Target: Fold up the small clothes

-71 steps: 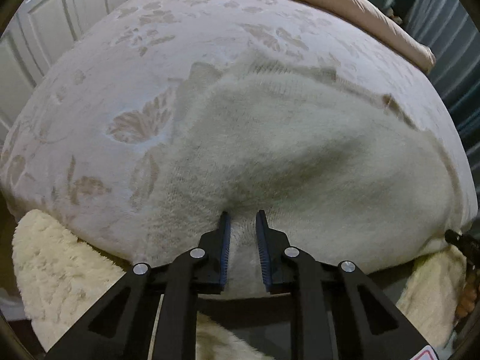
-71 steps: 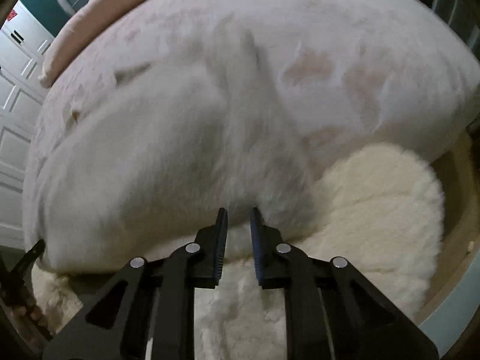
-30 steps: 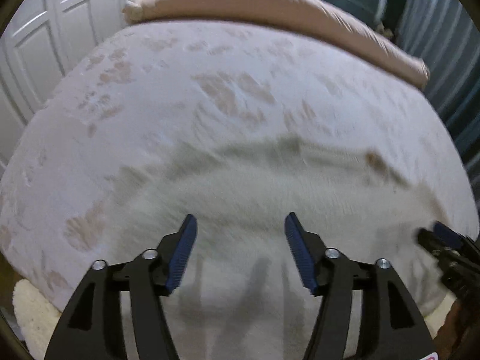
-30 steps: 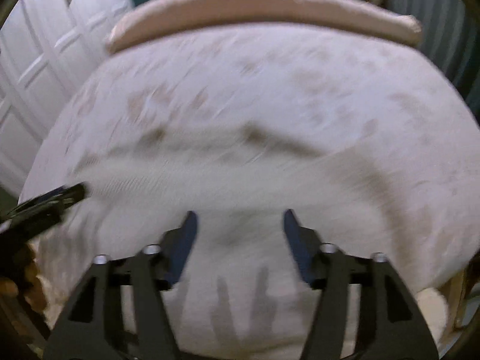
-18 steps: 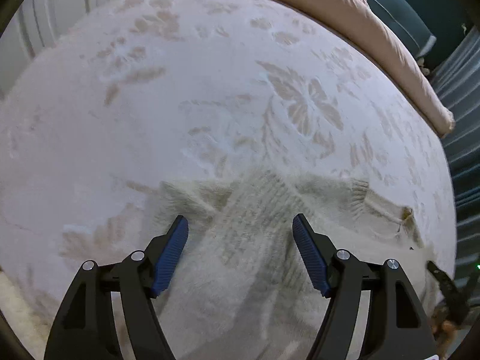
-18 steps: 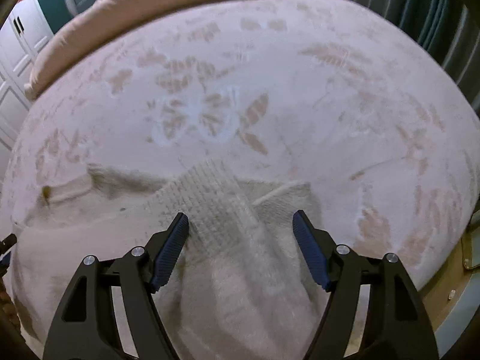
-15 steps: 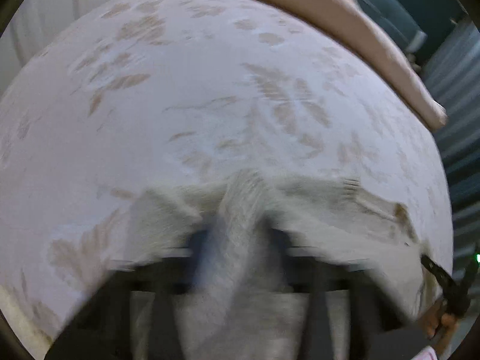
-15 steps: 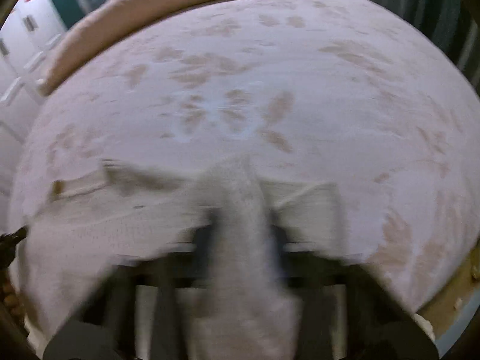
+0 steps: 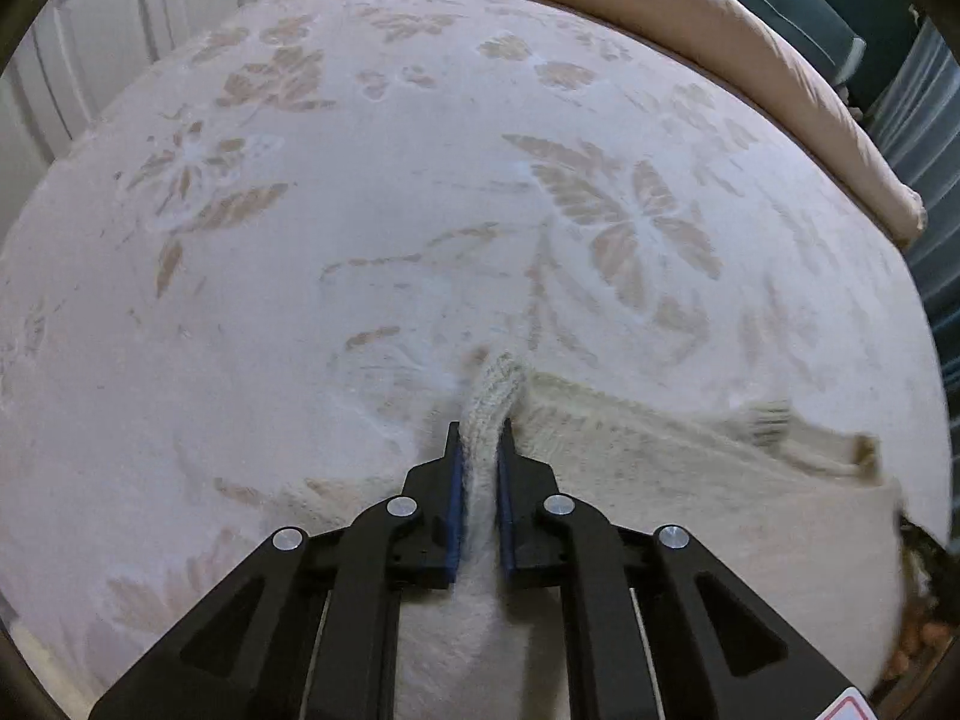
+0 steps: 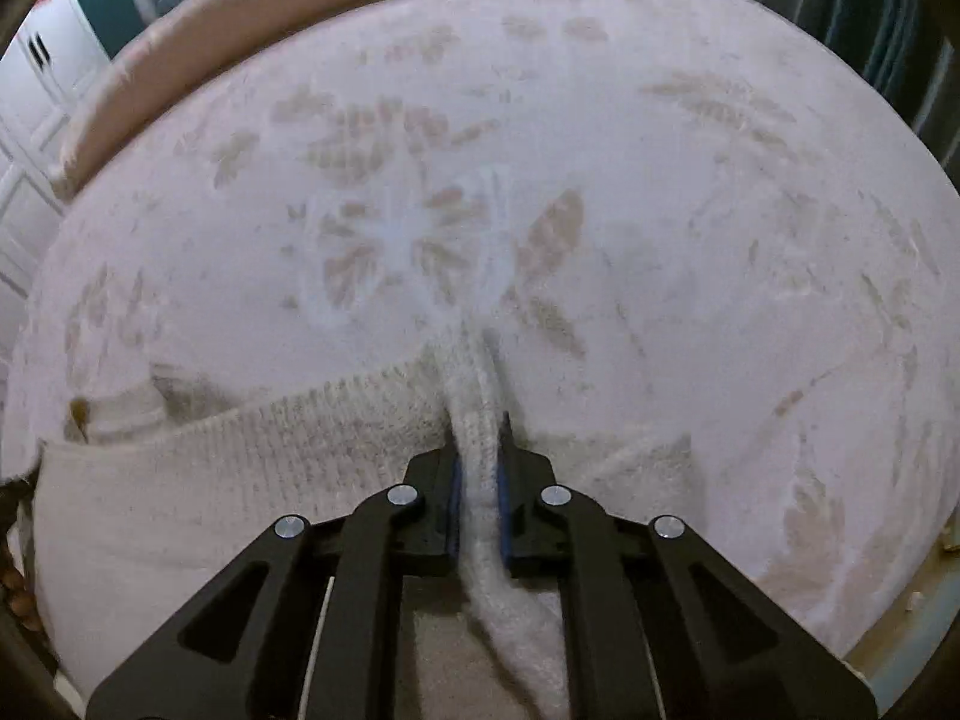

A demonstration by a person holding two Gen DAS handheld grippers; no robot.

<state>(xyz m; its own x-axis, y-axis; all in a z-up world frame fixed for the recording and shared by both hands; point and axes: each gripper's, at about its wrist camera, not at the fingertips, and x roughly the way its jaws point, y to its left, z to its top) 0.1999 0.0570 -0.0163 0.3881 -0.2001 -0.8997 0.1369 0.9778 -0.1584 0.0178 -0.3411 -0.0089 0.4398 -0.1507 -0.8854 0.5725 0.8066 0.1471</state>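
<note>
Sweater hem below both frames' edges

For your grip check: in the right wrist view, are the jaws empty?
No: the right gripper pinches a ridge of the cream knitted sweater.

Fuzzy knit sweater, plush matt bedspread.

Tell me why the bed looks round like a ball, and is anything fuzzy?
In both wrist views the fisheye lens bends the flat bedspread into a dome. The left wrist view is sharp in the middle, where the left gripper pinches the sweater, and smeared at its right edge. The right wrist view is slightly softer all over; the right gripper pinches knit too.
</note>
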